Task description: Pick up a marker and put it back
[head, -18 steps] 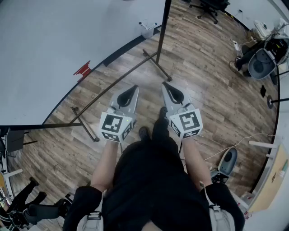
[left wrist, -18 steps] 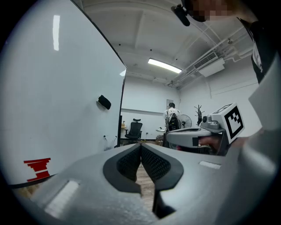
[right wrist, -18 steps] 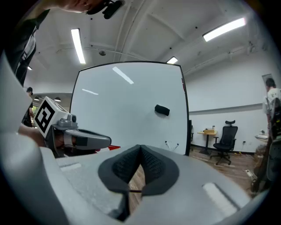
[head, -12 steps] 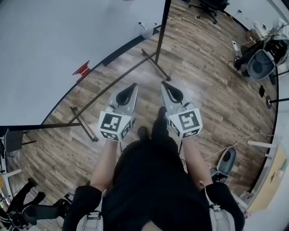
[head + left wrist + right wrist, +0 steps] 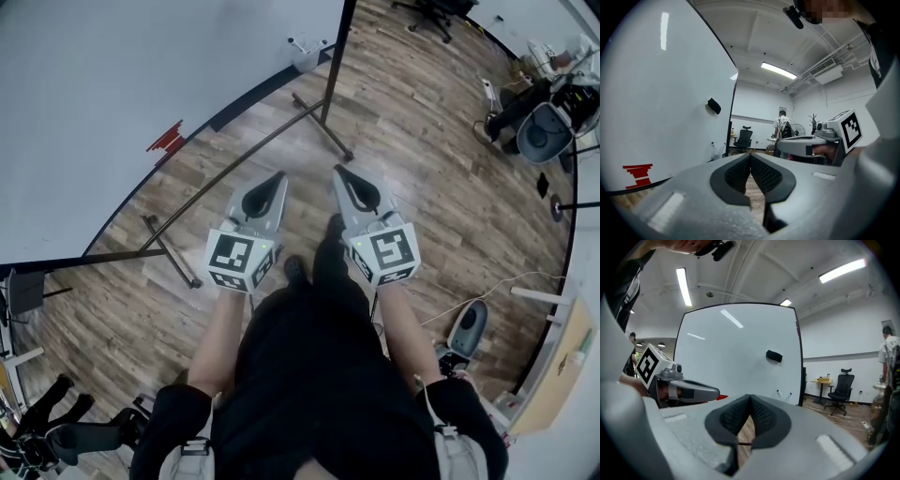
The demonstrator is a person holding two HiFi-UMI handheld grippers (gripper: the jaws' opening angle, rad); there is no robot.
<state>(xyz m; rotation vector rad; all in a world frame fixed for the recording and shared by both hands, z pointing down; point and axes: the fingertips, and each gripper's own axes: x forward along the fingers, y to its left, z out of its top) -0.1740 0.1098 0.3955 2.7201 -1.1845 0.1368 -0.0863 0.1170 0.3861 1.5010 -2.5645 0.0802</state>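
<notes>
A large whiteboard [image 5: 112, 103] stands ahead and to my left, with a red sketch [image 5: 165, 138] low on it and a black eraser [image 5: 774, 356] stuck to it. Two markers [image 5: 783, 394] poke up at its lower right corner, small and far off; in the head view they show as white bits [image 5: 305, 45]. My left gripper [image 5: 278, 175] and right gripper [image 5: 339, 172] are held side by side at waist height, over the wood floor, well short of the board. Both are shut with nothing between the pads, as seen at the left gripper [image 5: 750, 155] and right gripper [image 5: 750, 397].
The board's metal stand legs [image 5: 323, 127] run across the floor just ahead of me. Office chairs [image 5: 431, 11] and a grey seat [image 5: 544, 131] stand at the far right, with a grey device with cables [image 5: 469, 330] near my right side. A person [image 5: 782, 124] stands far back.
Both grippers keep the same shut pose. The floor and board have slid slightly up in the head view.
</notes>
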